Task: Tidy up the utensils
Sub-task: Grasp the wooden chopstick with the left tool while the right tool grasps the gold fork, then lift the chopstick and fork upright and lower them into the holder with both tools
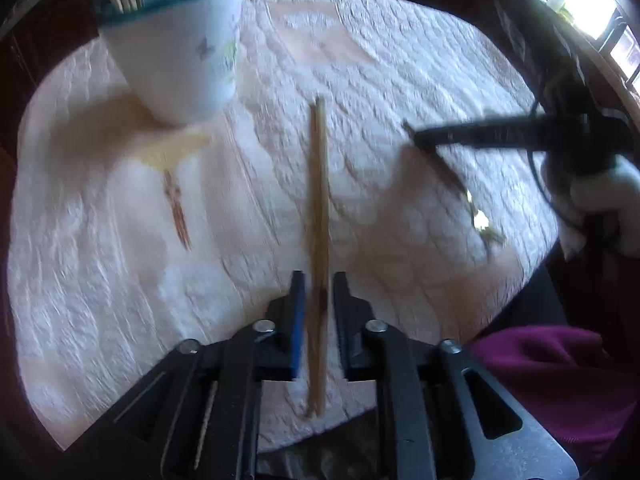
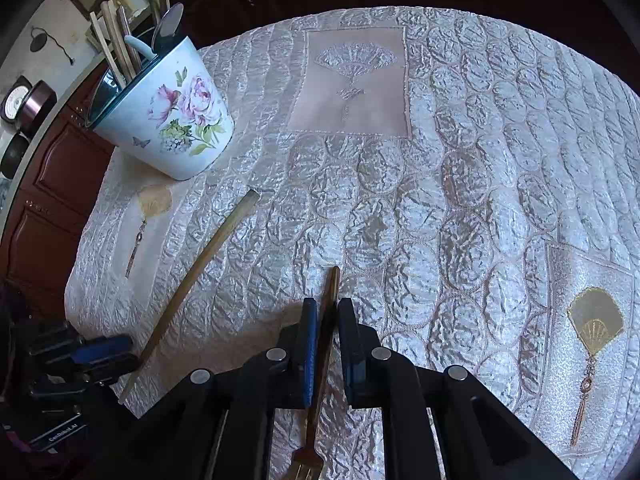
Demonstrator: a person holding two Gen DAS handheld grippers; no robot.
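My left gripper (image 1: pixel 319 286) is shut on a pair of wooden chopsticks (image 1: pixel 319 216) that point away over the table; in the right wrist view the gripper (image 2: pixel 100 356) sits at the left edge with the chopsticks (image 2: pixel 200 272) slanting toward the cup. My right gripper (image 2: pixel 327 310) is shut on the handle of a gold fork (image 2: pixel 326 344), its tines at the bottom edge; the left wrist view shows it (image 1: pixel 418 138) at the right with the fork (image 1: pixel 452 176) hanging under it. A white floral cup (image 2: pixel 176 120) holds several utensils at the far left, also in the left wrist view (image 1: pixel 180 52).
A quilted white tablecloth (image 2: pixel 460 184) with embroidered fan motifs covers the round table. Dark wooden cabinets (image 2: pixel 52 184) stand beyond the table's left and far edges. A magenta cloth (image 1: pixel 560 380) lies off the table's near right edge.
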